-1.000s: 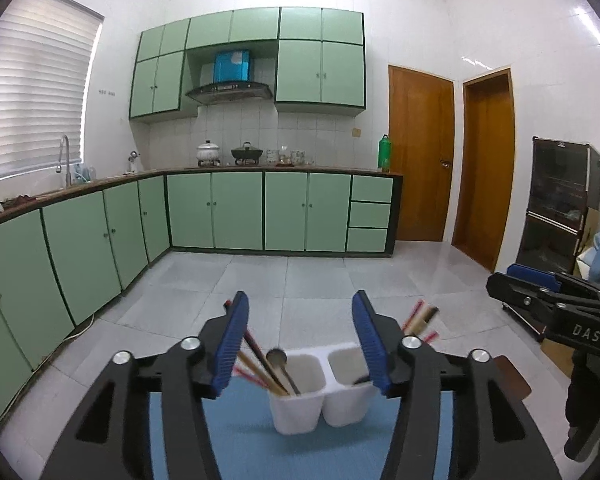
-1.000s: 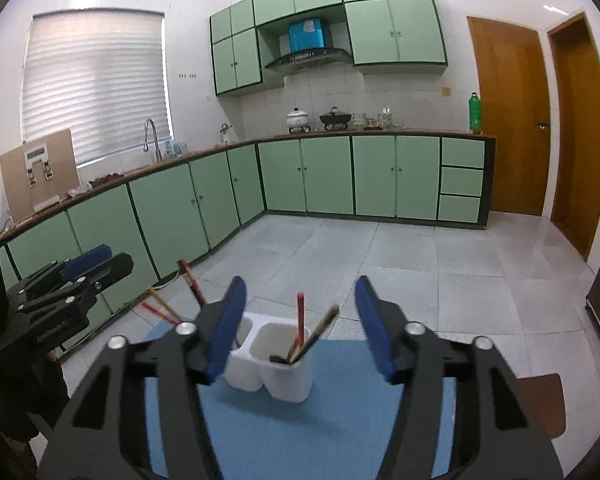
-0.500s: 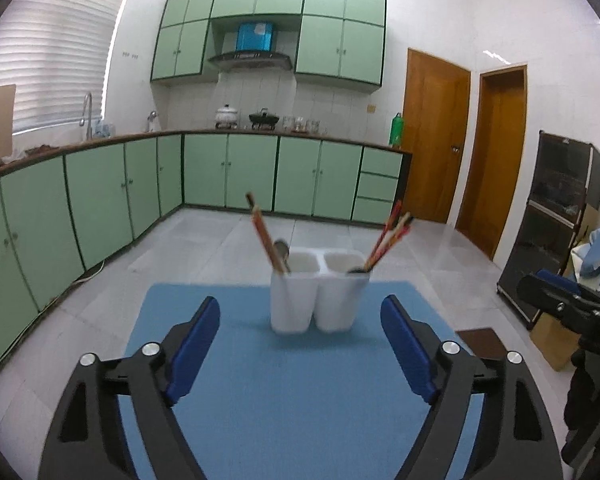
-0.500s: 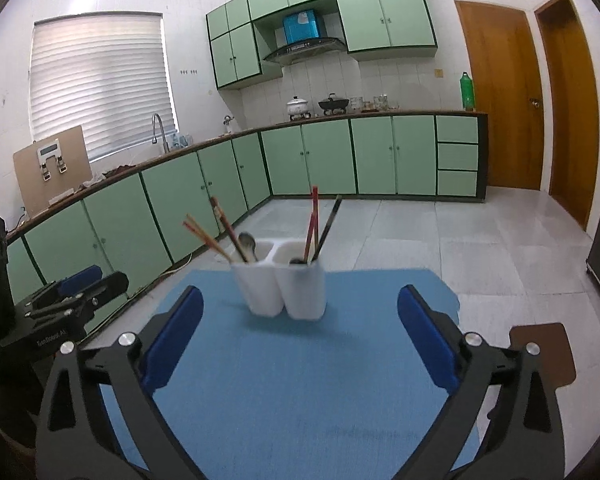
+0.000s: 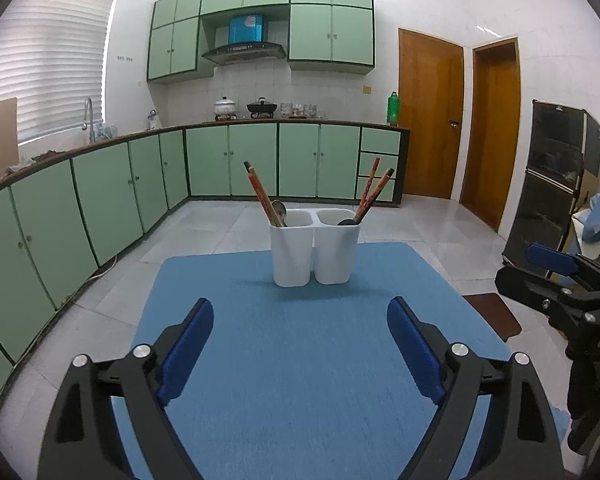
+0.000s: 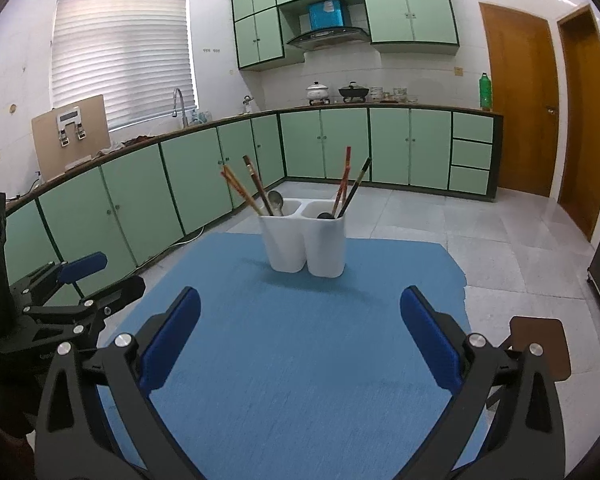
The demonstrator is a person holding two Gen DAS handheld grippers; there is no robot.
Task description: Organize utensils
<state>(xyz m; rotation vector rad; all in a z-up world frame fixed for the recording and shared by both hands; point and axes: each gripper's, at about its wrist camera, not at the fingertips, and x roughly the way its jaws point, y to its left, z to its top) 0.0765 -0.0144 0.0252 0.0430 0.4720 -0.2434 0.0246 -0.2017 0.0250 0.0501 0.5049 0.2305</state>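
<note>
Home kitchen: mint-green cabinets (image 5: 236,160) under an L-shaped worktop (image 6: 204,124), matching wall cupboards (image 5: 332,32), range hood (image 6: 328,36), pots (image 5: 225,106) on the stove, sink tap (image 6: 179,106) below a blinded window (image 6: 120,56), tiled floor (image 6: 500,248), two wooden doors (image 5: 430,116).

Ahead of my left claw (image 5: 300,356), well clear of its spread tips, I see a white two-compartment holder (image 5: 314,254) standing upright on the blue mat. Its left cup carries a pair of red-brown chopsticks (image 5: 260,194) leaning left and a metal spoon (image 5: 279,210), bowl up. The right cup carries red and dark chopsticks (image 5: 374,192) leaning right, with a dark spoon bowl (image 5: 346,222) at the rim. From my right claw (image 6: 300,340), the holder sits ahead, slightly left of centre
</note>
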